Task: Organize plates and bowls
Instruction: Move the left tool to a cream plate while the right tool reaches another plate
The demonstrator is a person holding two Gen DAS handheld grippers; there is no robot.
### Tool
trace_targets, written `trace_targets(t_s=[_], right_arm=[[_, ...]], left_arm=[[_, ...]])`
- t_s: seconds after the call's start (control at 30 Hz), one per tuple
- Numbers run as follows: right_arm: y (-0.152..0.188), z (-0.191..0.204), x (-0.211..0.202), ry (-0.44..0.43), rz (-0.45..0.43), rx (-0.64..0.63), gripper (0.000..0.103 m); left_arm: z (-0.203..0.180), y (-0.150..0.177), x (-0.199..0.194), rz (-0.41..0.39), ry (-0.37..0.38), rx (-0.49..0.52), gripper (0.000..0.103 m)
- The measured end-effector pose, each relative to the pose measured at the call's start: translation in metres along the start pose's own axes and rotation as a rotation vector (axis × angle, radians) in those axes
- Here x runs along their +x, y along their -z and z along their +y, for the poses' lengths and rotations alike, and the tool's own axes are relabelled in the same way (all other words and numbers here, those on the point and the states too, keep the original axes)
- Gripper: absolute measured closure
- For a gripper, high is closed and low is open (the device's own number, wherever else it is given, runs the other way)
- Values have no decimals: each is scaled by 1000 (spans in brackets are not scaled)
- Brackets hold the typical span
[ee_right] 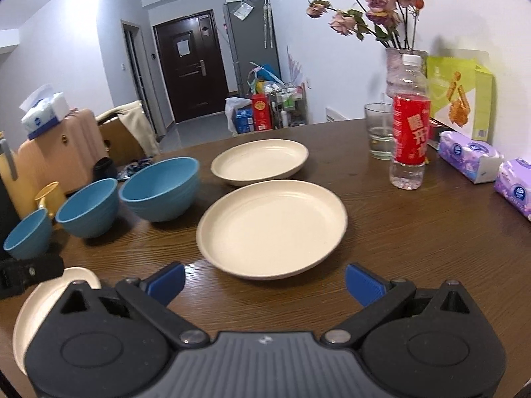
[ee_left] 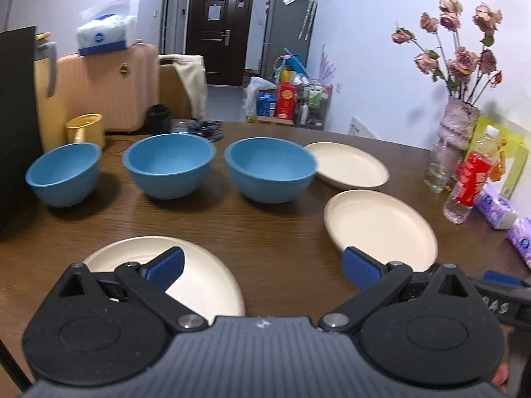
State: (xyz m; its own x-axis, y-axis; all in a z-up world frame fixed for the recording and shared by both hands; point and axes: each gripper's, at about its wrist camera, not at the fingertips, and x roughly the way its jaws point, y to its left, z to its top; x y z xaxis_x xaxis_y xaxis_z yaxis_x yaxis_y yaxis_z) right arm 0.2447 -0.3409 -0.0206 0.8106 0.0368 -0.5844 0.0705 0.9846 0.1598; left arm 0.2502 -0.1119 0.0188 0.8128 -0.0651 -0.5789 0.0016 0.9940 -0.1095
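Here, left wrist view: left gripper (ee_left: 264, 270) is held spread wide, nothing pinched, lower centre. Three blue bowls (ee_left: 169, 169) are lined mid-frame; cream plates (ee_left: 380, 229) lie at right and lower left. Right wrist view: right gripper (ee_right: 265, 284) is likewise spread, nearest plate (ee_right: 272, 229) centred just ahead. Plates are judged light, rigid, slippery; the rim should be pinched.
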Motion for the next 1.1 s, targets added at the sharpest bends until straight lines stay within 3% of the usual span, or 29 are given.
trace_targets(t_s=[0.33,0.6,0.83,1.1], right_arm=[[-25,-53,42,27,19,5,0],[-46,-77,91,17,42,24,2],[-63,-86,135,-8,60,82,7],[-57,-98,162,-15,94,124,23]], left_arm=[[-63,-15,42,-10,0,-32,0],[-77,-23,104,114,-4,-136,0],[-86,-29,147,158,-29,-168,0],[-82,-29,178,187,-35,-162,0]])
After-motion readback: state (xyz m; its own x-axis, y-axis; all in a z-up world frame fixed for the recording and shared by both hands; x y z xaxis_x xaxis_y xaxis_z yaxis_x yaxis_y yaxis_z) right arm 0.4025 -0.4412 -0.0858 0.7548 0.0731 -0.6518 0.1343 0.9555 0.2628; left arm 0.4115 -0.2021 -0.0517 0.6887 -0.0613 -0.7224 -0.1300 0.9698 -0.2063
